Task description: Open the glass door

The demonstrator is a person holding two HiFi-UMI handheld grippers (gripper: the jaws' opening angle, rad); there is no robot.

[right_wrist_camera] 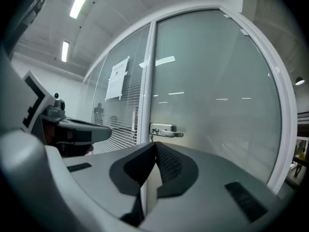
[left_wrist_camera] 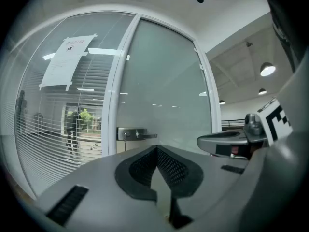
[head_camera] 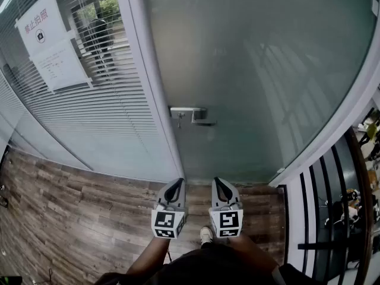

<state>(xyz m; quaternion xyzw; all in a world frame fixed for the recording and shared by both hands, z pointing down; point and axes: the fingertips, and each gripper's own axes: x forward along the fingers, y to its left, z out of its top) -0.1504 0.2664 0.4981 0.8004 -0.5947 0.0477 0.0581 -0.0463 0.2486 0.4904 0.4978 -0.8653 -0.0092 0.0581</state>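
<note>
A frosted glass door (head_camera: 267, 70) stands shut in a white frame, seen ahead in all views. Its metal lever handle (head_camera: 193, 115) sits at the door's left edge, with a key hanging below the lock; the handle (left_wrist_camera: 136, 134) shows in the left gripper view and the same handle (right_wrist_camera: 166, 131) in the right gripper view. My left gripper (head_camera: 176, 186) and right gripper (head_camera: 219, 184) hang side by side below the handle, well short of the door. Both are shut with nothing between the jaws.
A glass wall with white blinds (head_camera: 77, 100) and a taped paper notice (head_camera: 50, 43) stands left of the door. Wood-plank floor (head_camera: 71, 212) lies underfoot. A dark railing (head_camera: 332, 206) runs along the right. A person's reflection (left_wrist_camera: 75, 129) shows in the blinds.
</note>
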